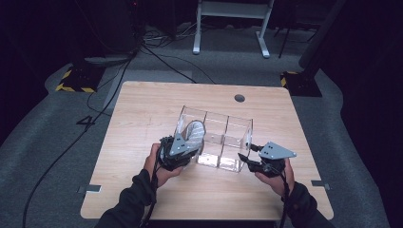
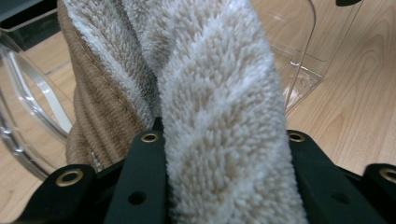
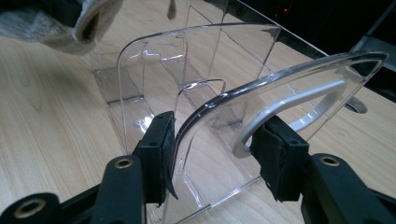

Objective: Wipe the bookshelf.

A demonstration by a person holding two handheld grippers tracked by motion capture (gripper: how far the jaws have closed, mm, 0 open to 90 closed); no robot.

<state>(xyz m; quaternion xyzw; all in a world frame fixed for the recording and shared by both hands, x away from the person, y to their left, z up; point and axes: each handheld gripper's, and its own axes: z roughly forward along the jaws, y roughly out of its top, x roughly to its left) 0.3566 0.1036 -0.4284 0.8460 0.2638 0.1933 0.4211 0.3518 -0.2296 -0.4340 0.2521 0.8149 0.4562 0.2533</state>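
Observation:
A clear plastic organiser [image 1: 227, 124] with three compartments stands in the middle of the wooden table [image 1: 142, 109]. My left gripper [image 1: 187, 146] is shut on a fuzzy beige-and-white sock [image 1: 195, 131] and holds it over the organiser's left compartment. In the left gripper view the sock [image 2: 219, 93] fills the gap between the jaws of my left gripper [image 2: 223, 140], with the organiser's wall [image 2: 303, 65] behind. My right gripper [image 1: 245, 157] is at the organiser's right end. There my right gripper [image 3: 217, 142] stands open, its jaws straddling the curved end wall [image 3: 289, 84]. The sock [image 3: 42, 23] hangs at the upper left.
A round cable hole [image 1: 239, 98] lies near the table's far edge. Cables [image 1: 119, 71] run over the grey floor beyond, where a white frame's legs [image 1: 228, 28] stand. Bare tabletop lies left, right and in front of the organiser.

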